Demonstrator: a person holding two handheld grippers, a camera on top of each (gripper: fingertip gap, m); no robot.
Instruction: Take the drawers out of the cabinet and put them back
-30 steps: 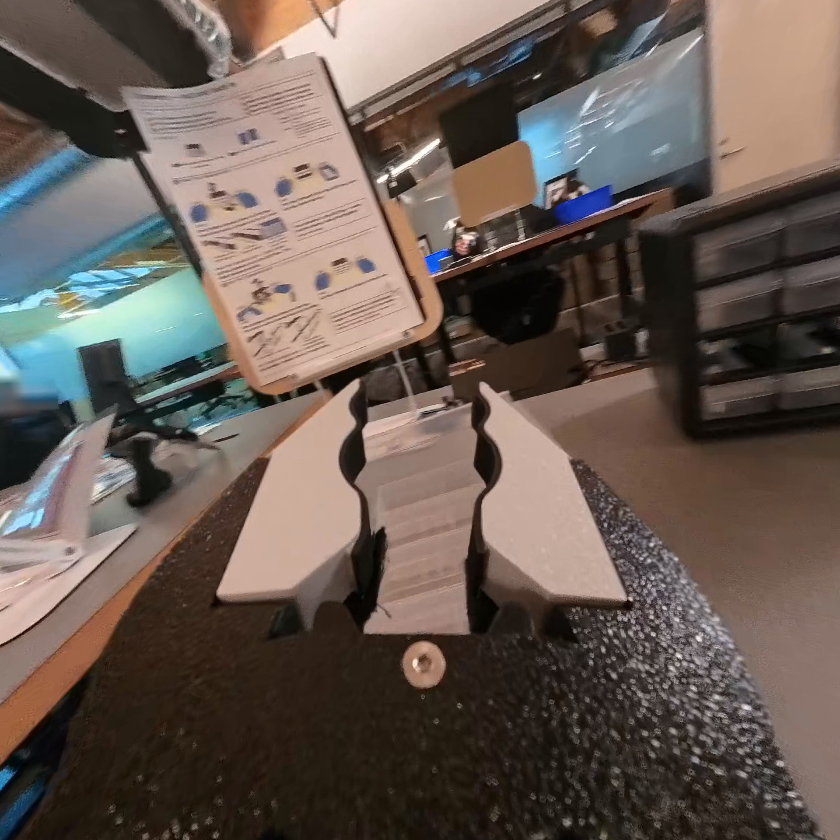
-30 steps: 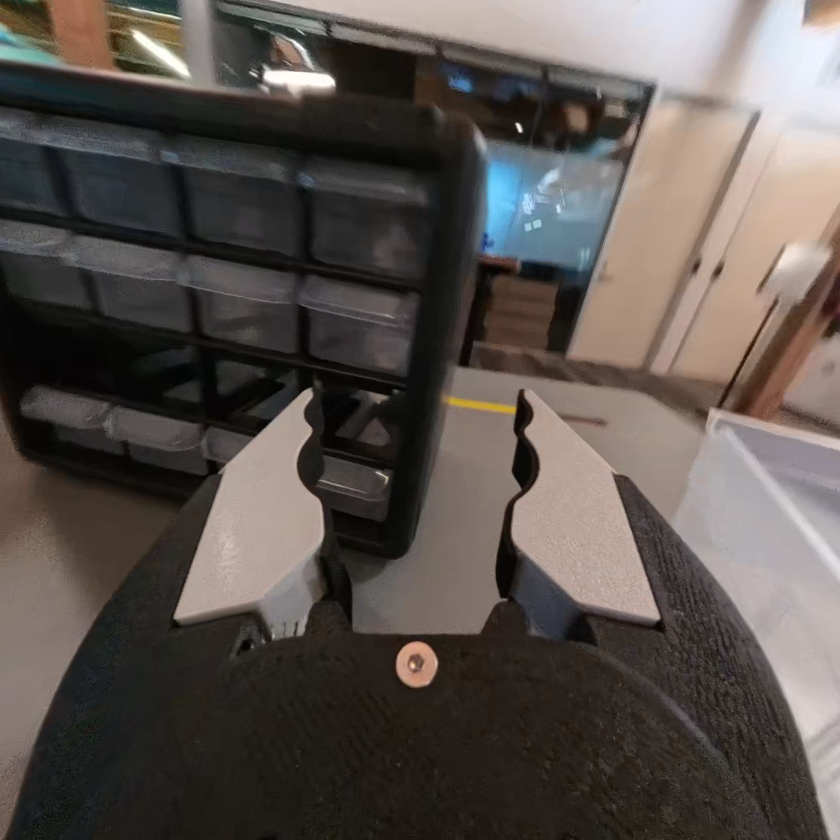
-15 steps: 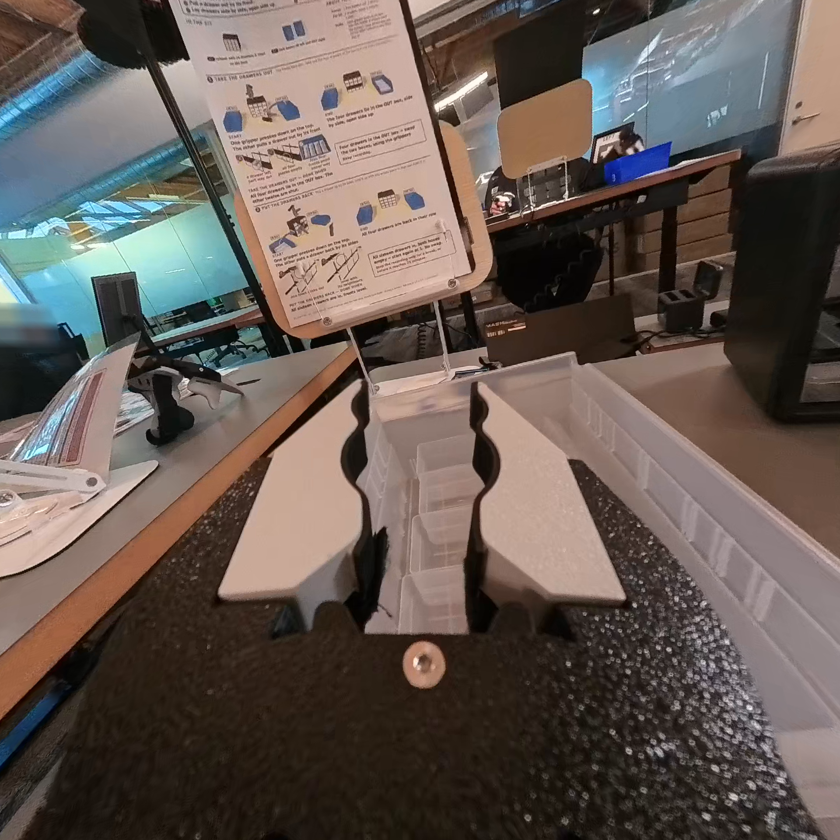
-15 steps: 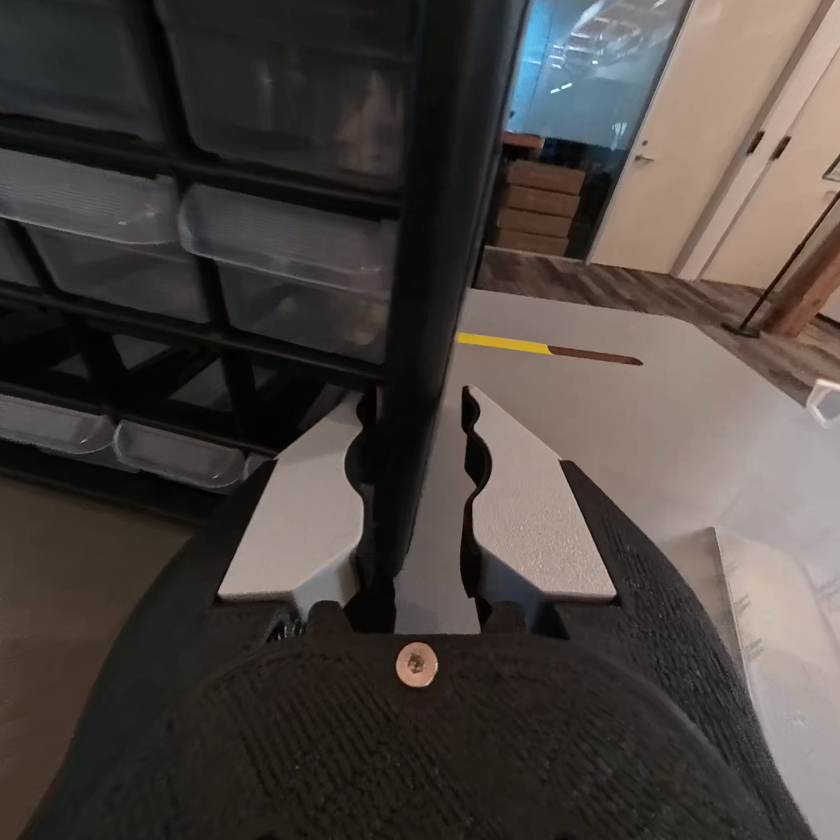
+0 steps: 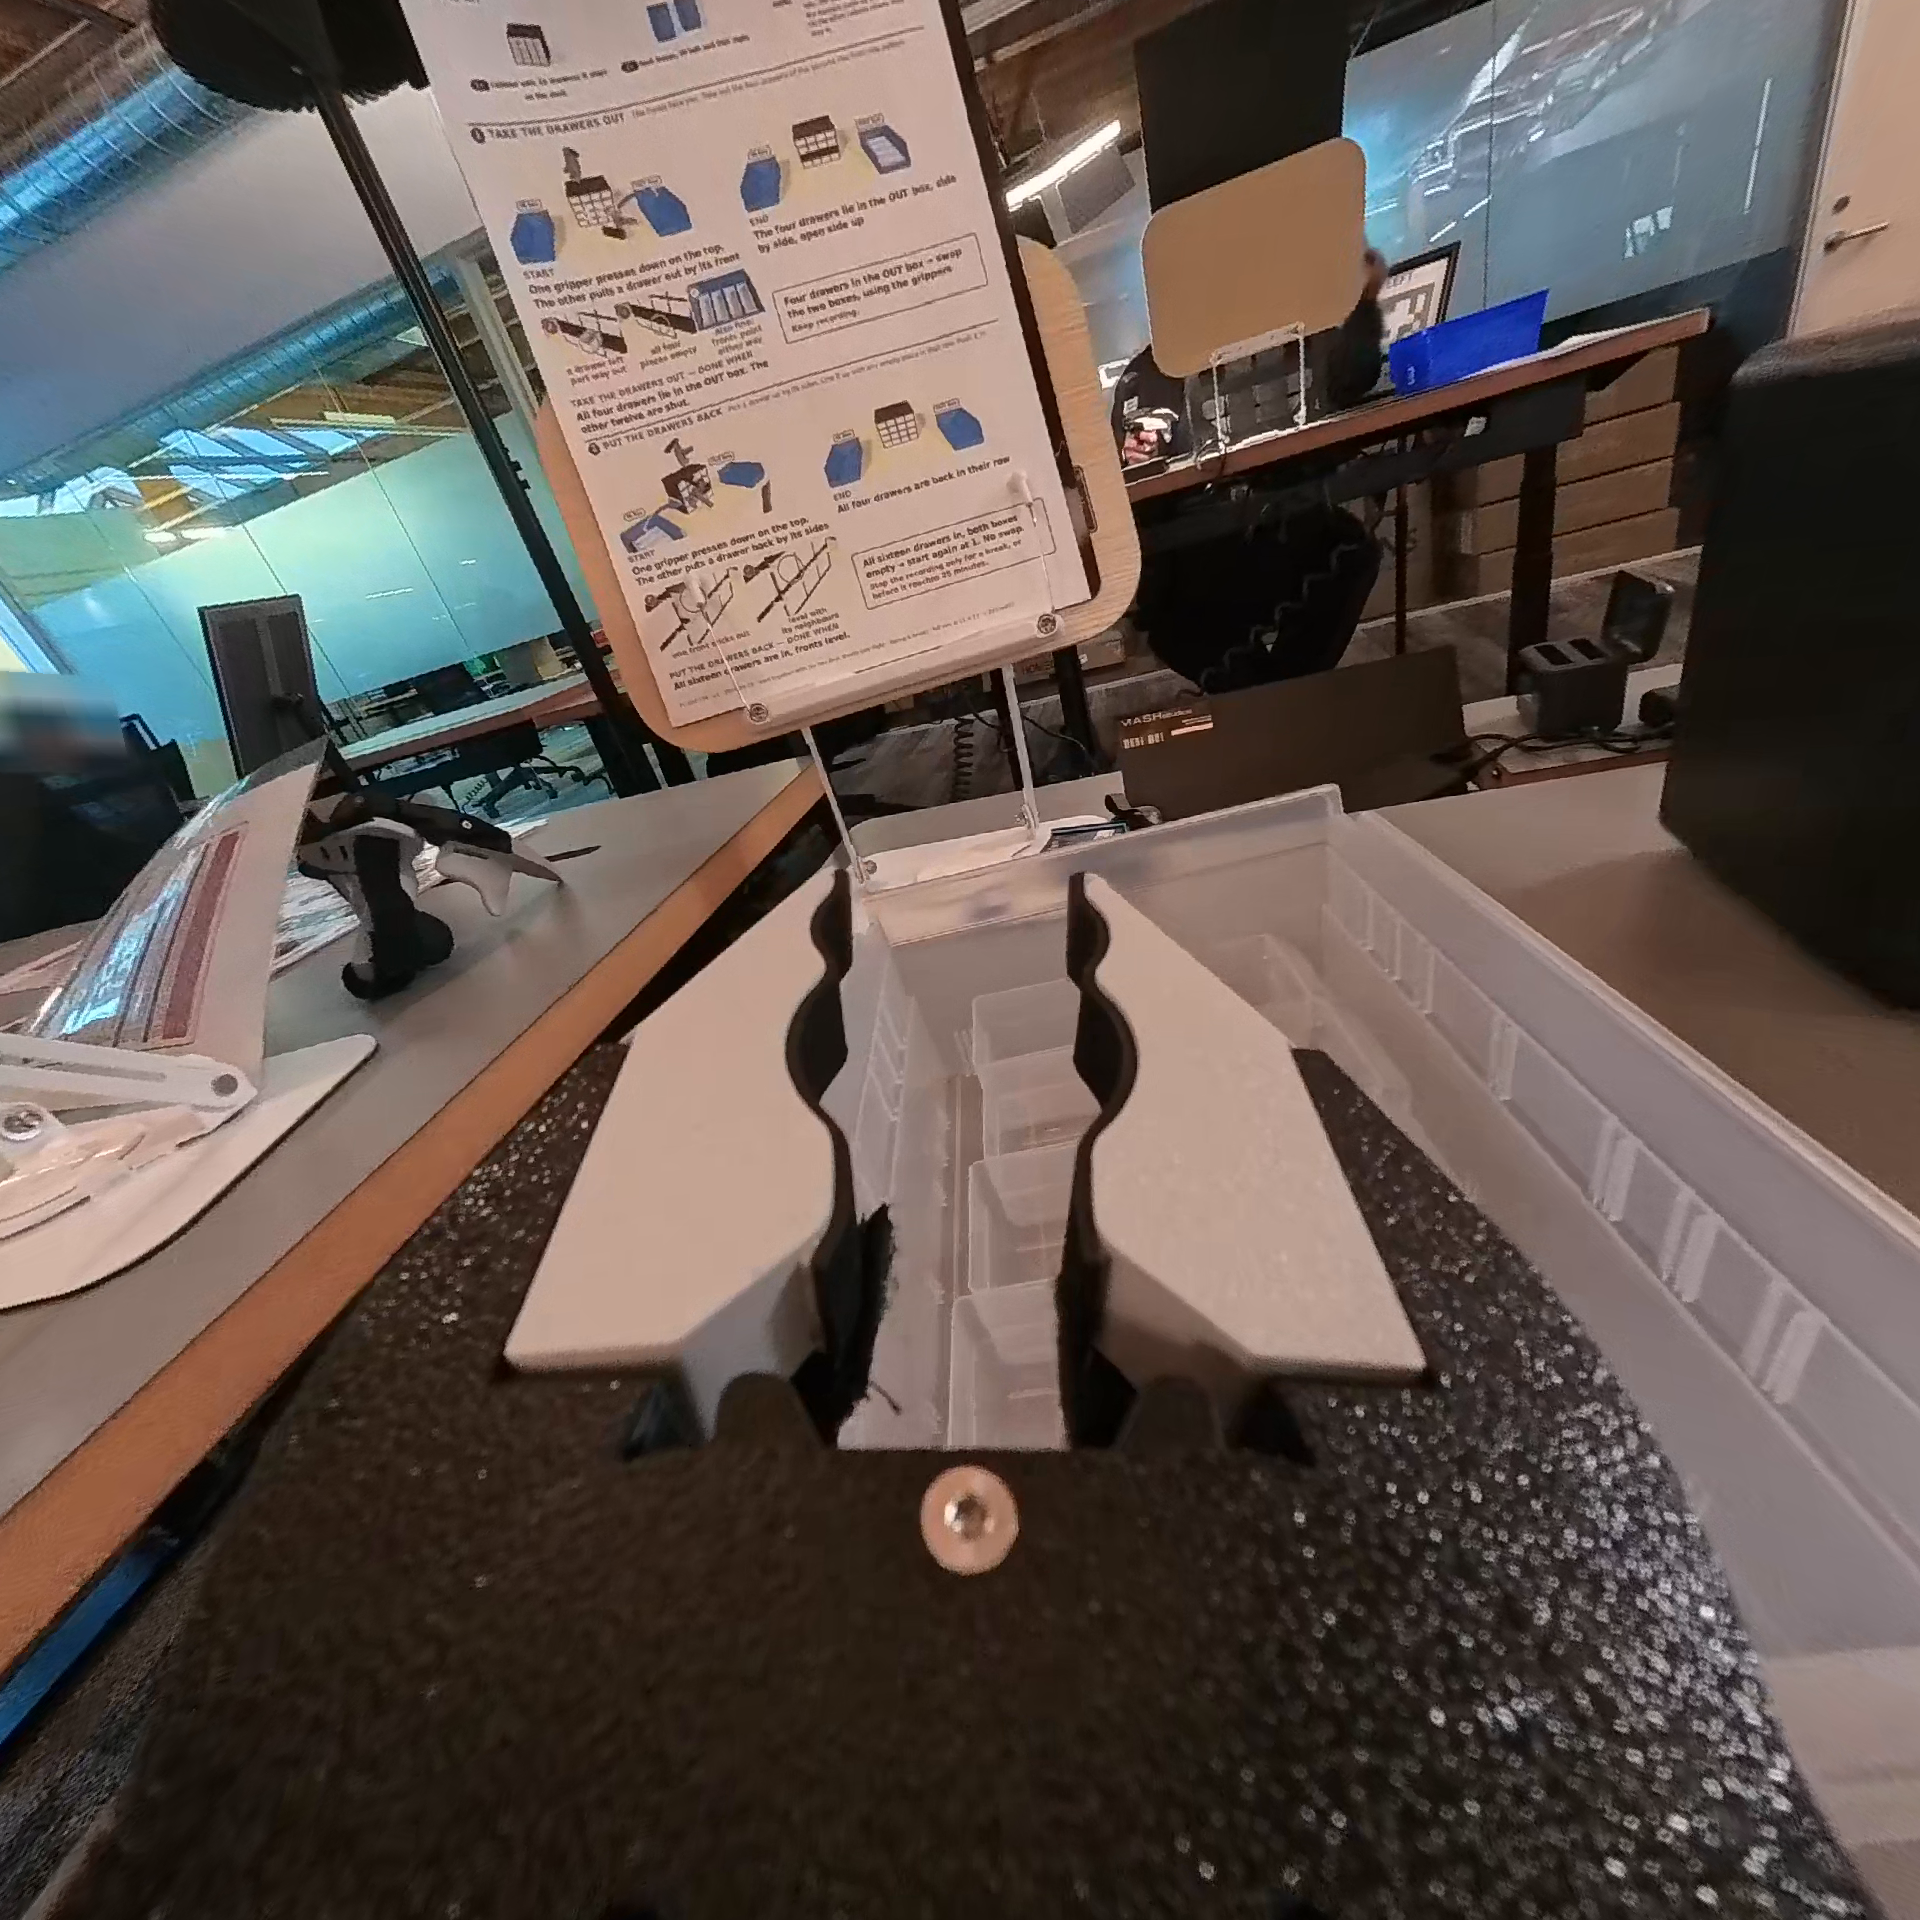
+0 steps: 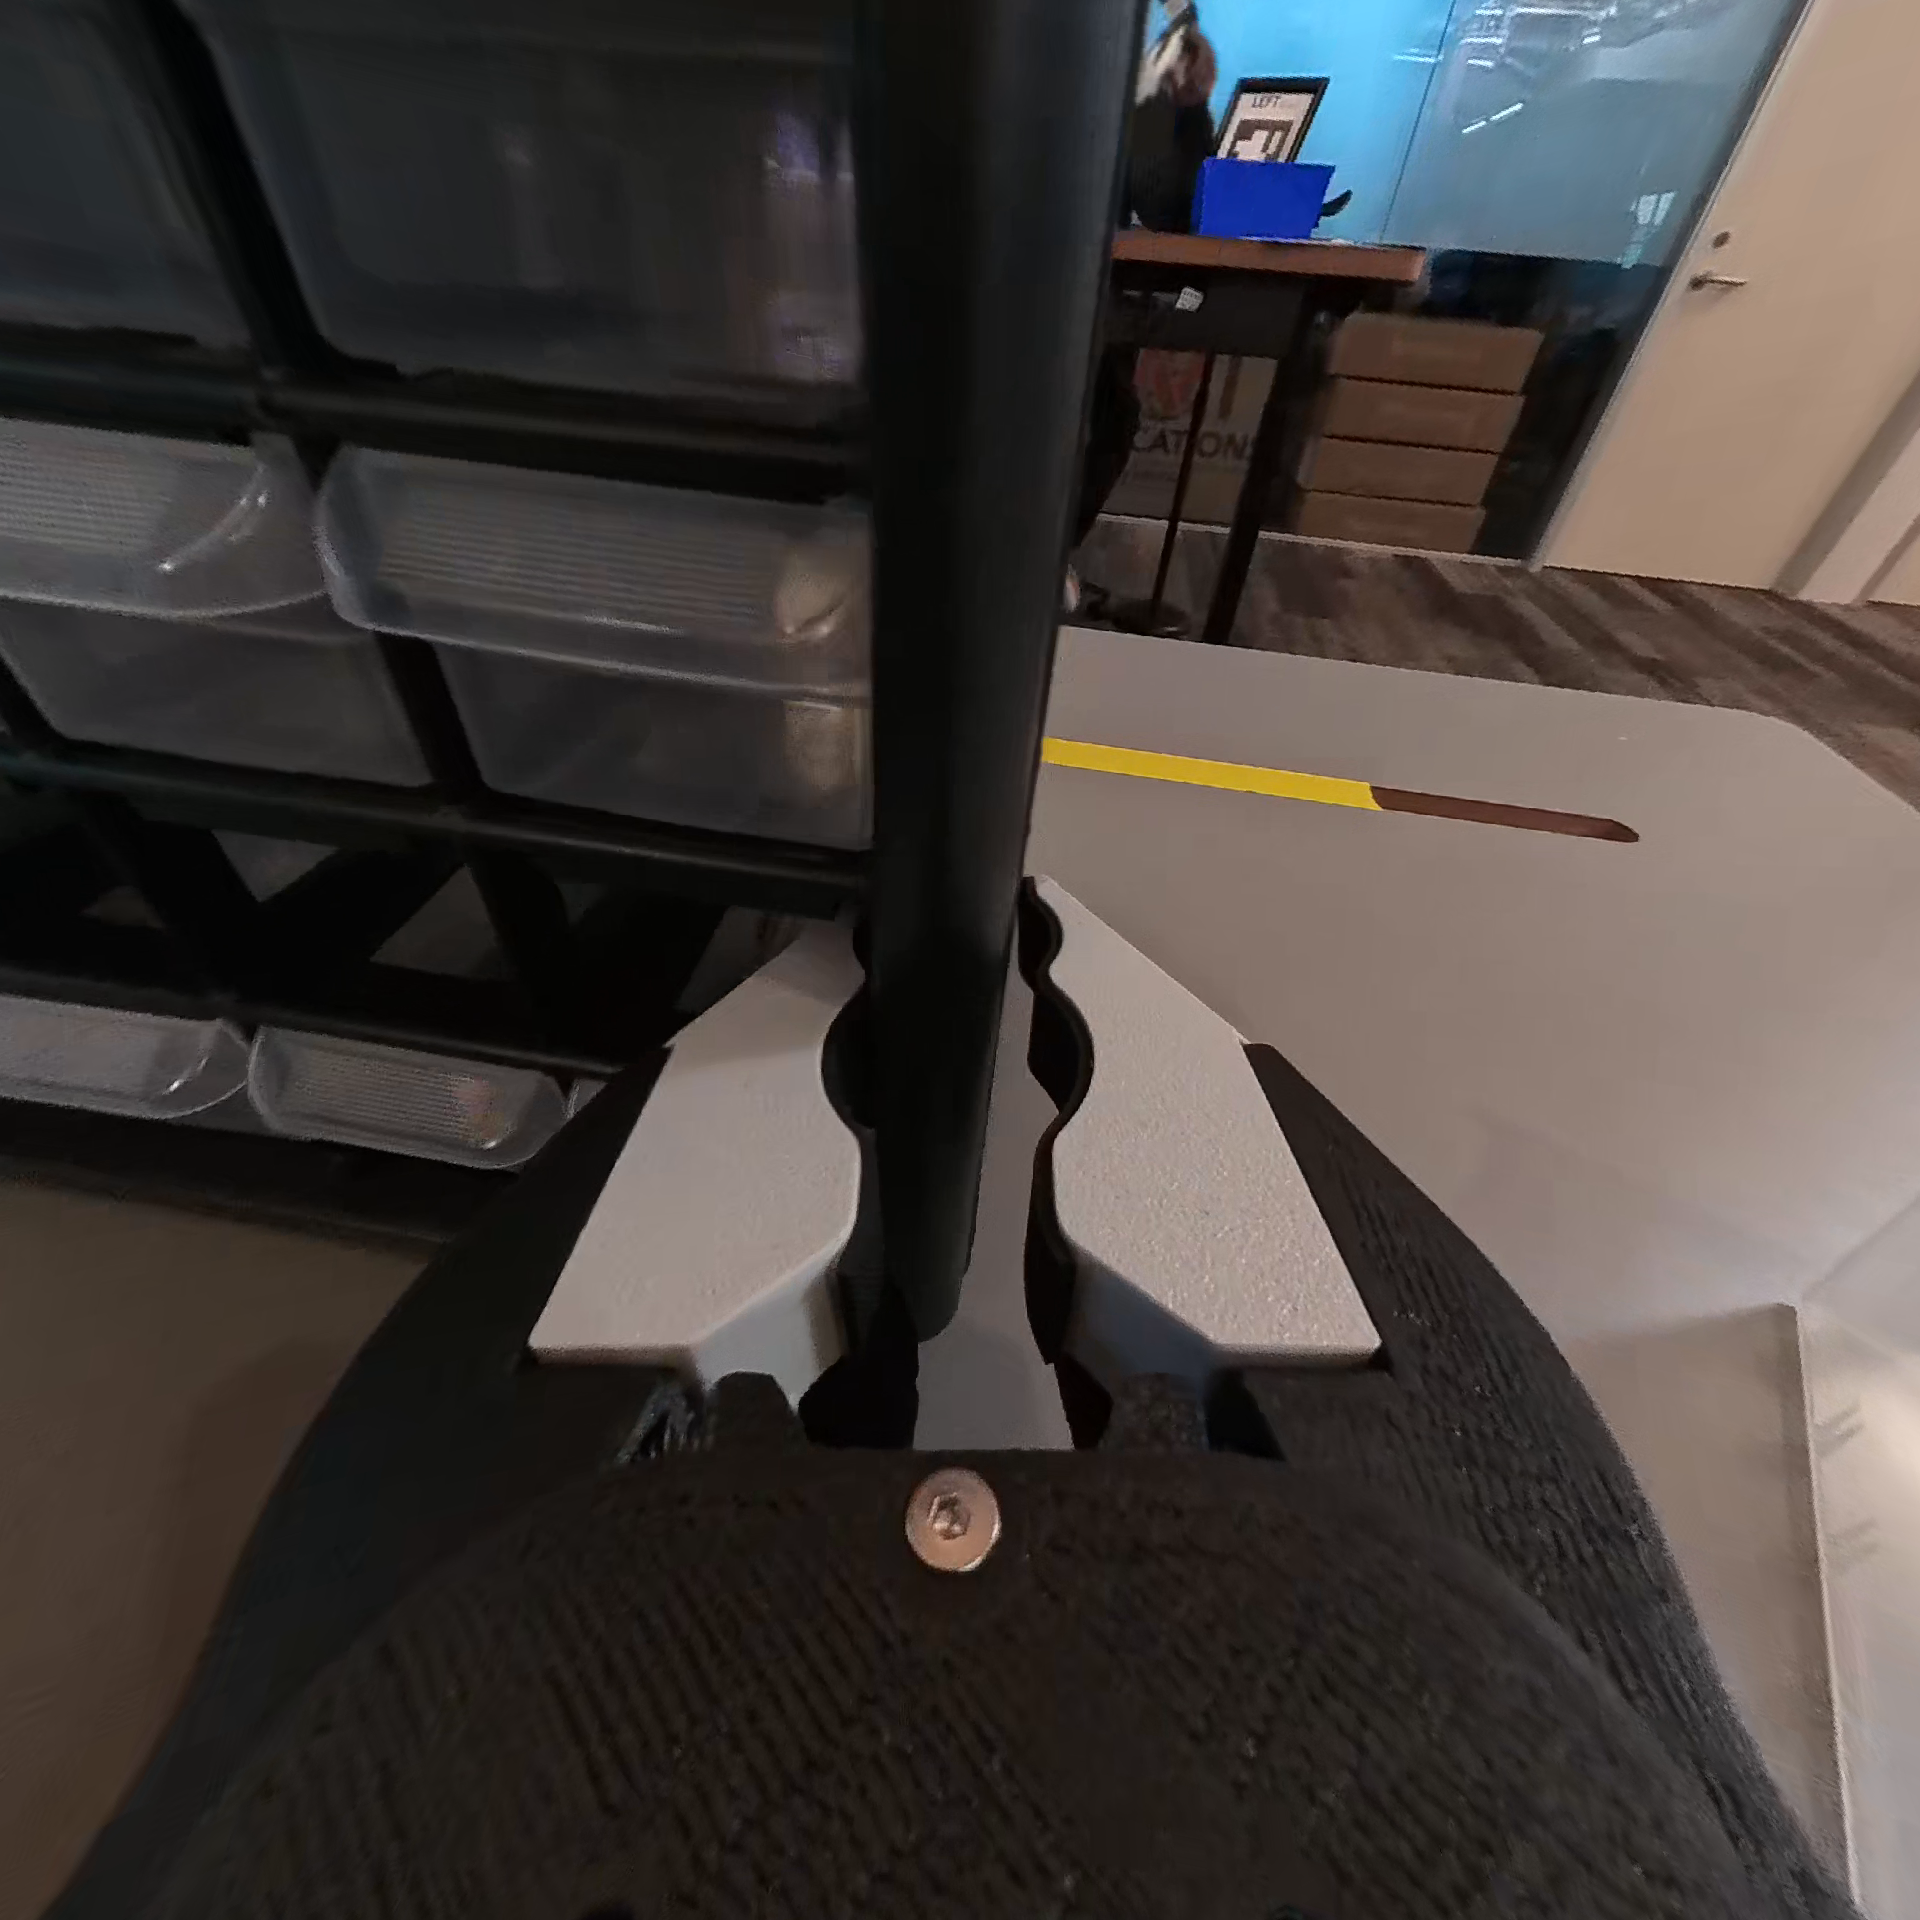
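Your left gripper (image 5: pixel 961 894) hung over the clear bin (image 5: pixel 1558 1091), jaws approx. half open w/ nothing between them. The loose drawers (image 5: pixel 1023 1205) lay in a row in the bin's bottom, open side up, right under the fingers. The black cabinet (image 5: pixel 1808 675) stood just beside the bin, on its right.

Your right gripper (image 6: pixel 951 914) straddled the cabinet's right side wall (image 6: pixel 966 520), jaws narrowed to a slim gap. The left pad sat against the wall, but a sliver of table (image 6: pixel 1455 1039) showed by the right pad, so it looked like a loose brace, not a clamp. The shut drawers (image 6: pixel 623 623) filled the rows above. One row lower down (image 6: pixel 416 914) looked empty, prob. the slots to refill.

Handling, judged: the drawers were thin clear plastic, so light, stiff-ish, slick and easy to crack or squirt out if squeezed hard. You'd do best to take one across its two long side walls, mid-length, w/ moderate force. The cabinet looked light enough to slide, so it needed bracing.

Writing: the instruction sheet (image 5: pixel 748 343) on its stand behind the bin carried printed steps and diagrams. I'm not quoting it. No brand or label was readable on the drawers, bin or cabinet.
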